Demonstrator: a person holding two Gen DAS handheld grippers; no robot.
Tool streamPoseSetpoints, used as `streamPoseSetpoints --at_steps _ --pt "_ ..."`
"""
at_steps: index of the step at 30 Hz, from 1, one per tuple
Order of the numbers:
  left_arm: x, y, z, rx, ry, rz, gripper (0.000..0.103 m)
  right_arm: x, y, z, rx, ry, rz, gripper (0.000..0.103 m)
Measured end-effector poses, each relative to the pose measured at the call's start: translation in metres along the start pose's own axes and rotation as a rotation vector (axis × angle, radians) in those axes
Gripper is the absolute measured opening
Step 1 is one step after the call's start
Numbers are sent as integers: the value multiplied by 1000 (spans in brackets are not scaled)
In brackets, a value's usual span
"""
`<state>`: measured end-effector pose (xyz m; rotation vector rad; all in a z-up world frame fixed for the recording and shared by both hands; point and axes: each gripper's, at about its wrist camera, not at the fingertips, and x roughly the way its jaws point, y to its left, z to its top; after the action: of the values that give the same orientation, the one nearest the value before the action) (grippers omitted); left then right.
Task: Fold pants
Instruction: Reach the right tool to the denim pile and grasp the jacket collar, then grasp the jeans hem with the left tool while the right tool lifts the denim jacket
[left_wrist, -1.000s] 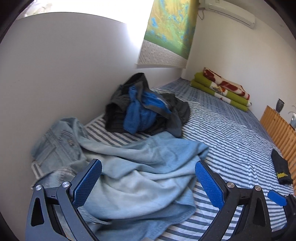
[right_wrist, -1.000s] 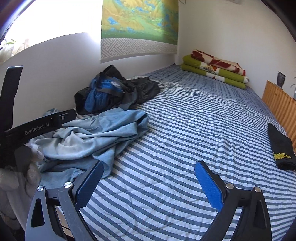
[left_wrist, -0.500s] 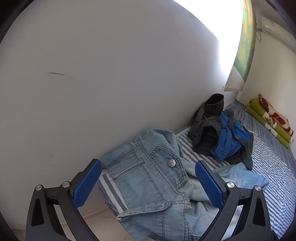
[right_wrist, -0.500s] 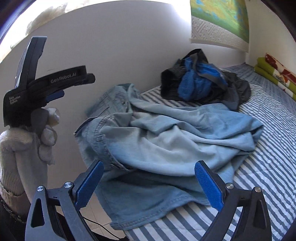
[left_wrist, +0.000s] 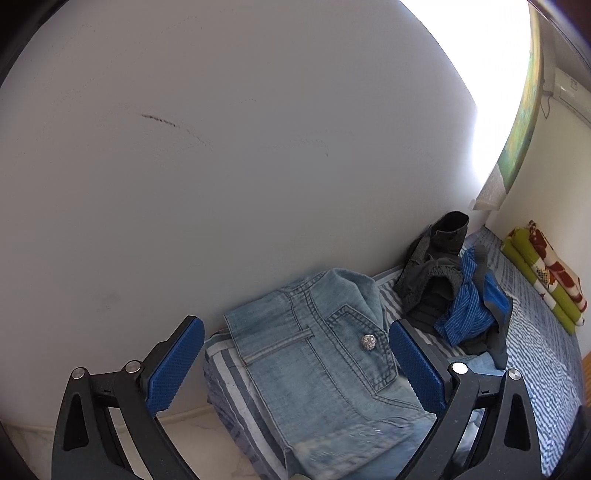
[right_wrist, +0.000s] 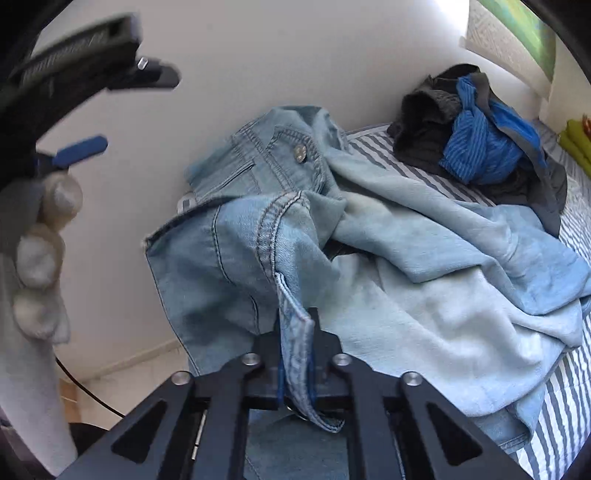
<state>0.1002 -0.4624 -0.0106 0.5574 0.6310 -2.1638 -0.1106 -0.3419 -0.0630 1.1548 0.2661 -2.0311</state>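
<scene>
Light blue denim pants (right_wrist: 424, 258) lie crumpled on the striped bed (right_wrist: 569, 398), their waistband at the bed's corner by the white wall. My right gripper (right_wrist: 295, 350) is shut on a fold of the waistband (right_wrist: 291, 325), which runs up between its jaws. In the left wrist view the waist part of the pants (left_wrist: 314, 354), with a metal button (left_wrist: 368, 341), lies between and beyond my left gripper's (left_wrist: 295, 365) blue pads (left_wrist: 177, 365), which stand wide apart with no cloth pinched. The left gripper (right_wrist: 79, 151) also shows at the upper left of the right wrist view, held by a gloved hand (right_wrist: 40, 240).
A heap of dark grey and blue clothes (left_wrist: 461, 295) lies further along the wall. Folded green and red blankets (left_wrist: 543, 273) sit at the far end of the bed. The white wall (left_wrist: 221, 147) stands close on the left; pale floor (left_wrist: 177, 435) shows below the bed corner.
Both grippers swung left toward the wall and the pants' waist. The right gripper, open in both earlier frames, has dropped onto the waistband and shut on it. The left stays open.
</scene>
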Motion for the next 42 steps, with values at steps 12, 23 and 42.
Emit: streamPoseSetpoints --at_steps 12,23,42 --pt "-23 -79 -28 148 6 -143 102 -201 -128 -35 308 -297 -164 3" --pt "-34 -203 -115 374 279 -447 102 -299 -190 -170 531 -330 -381 3" --pt "-13 -221 -265 606 658 -417 96 -280 -183 -298 560 -265 -415 3"
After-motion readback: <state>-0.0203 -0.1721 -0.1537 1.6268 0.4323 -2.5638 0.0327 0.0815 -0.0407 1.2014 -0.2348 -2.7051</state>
